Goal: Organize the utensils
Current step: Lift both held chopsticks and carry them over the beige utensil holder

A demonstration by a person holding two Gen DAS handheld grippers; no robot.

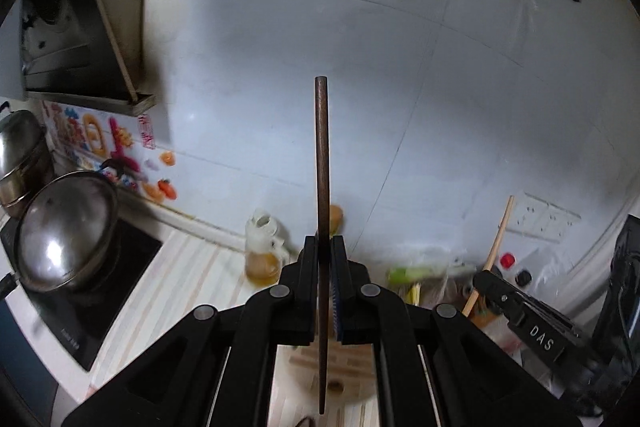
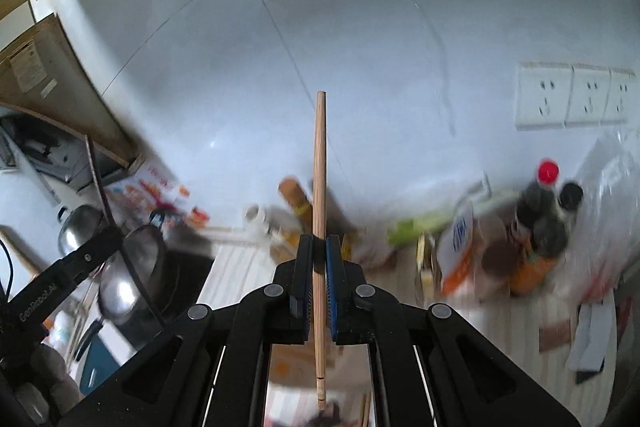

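- The left gripper (image 1: pixel 323 247) is clamped on a dark chopstick (image 1: pixel 321 155), which stands upright in the centre of the left view.
- The right gripper (image 2: pixel 319 247) is closed on a pale chopstick (image 2: pixel 320 163), also upright at frame centre.
- Each stick is pinched near its lower third, so the long upper end could swing; slow, level moves with a steady squeeze seem wise.
- No holder is clearly visible, so where to set them down I cannot tell.
- Lower left of both views holds pots (image 1: pixel 66 231) on a hob; lower right of the right view is crowded with bottles (image 2: pixel 538 211).
- The striped tabletop (image 1: pixel 188 291) between them looks like the open lane.
- The 2 grippers sit near each other, so keep the sticks apart.
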